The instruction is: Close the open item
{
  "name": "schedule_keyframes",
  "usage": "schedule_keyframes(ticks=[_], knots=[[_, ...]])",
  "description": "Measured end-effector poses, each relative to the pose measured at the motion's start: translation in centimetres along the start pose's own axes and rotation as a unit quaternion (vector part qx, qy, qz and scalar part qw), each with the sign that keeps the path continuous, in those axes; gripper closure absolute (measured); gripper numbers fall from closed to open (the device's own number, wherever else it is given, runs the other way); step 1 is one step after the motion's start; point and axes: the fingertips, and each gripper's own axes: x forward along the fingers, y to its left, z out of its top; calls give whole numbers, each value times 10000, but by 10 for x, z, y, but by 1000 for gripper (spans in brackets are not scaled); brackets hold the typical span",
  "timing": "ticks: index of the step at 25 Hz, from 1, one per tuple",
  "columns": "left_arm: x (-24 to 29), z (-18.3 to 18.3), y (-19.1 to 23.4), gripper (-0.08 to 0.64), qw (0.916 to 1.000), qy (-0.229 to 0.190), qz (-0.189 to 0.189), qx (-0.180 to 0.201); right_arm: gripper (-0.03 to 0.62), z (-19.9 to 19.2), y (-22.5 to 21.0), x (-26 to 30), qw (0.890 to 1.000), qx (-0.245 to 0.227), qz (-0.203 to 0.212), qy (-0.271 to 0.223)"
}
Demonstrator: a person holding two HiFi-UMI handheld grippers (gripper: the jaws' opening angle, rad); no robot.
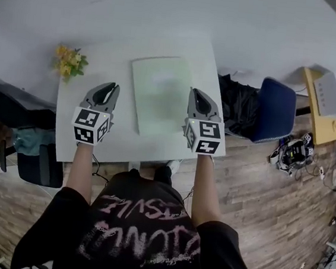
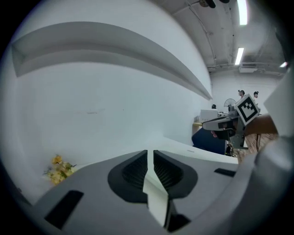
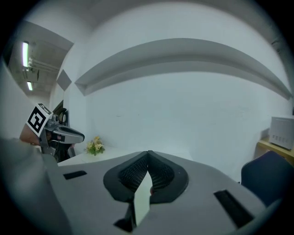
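- Head view: a white table (image 1: 154, 152) stands against a pale wall. A pale green folder (image 1: 160, 94) lies flat on it, cover down, in the middle of the far half. The left gripper (image 1: 105, 88) hovers just left of the folder and the right gripper (image 1: 197, 93) at its right edge. Both point away from the person. Yellow flowers (image 1: 68, 61) sit at the far left corner, and a blue chair (image 1: 275, 109) stands to the right of the table.
- Left gripper view: the left gripper (image 2: 150, 151) has its jaws a thin slit apart with nothing between them. The wall fills the view. The flowers (image 2: 59, 169) are low on the left, and the right gripper (image 2: 216, 123) is on the right.
- Right gripper view: the right gripper (image 3: 148, 153) has its jaw tips together and holds nothing. The left gripper (image 3: 76, 136) and the flowers (image 3: 95, 146) are on the left, and the chair (image 3: 266, 176) is low on the right.
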Motion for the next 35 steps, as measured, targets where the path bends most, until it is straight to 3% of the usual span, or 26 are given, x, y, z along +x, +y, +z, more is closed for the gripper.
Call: schedule_keyframes(ticks=[10,20,28,35], knots=[[-63,3,59,547,9956,-268,888,-102,584,36,75,36,9964,-312,767,-209],[-113,9,102,555,9846,-525,1632,-329,584,67,128,64,9896,-437,1306,-422],[-131,29,116,557,9782,-774,1902,-312,586,84,148,69,9863,-510,1470,-553],[-130,47,121,557,9753,-941,1977,-290,588,98,140,70,9864,-527,1416,-644]])
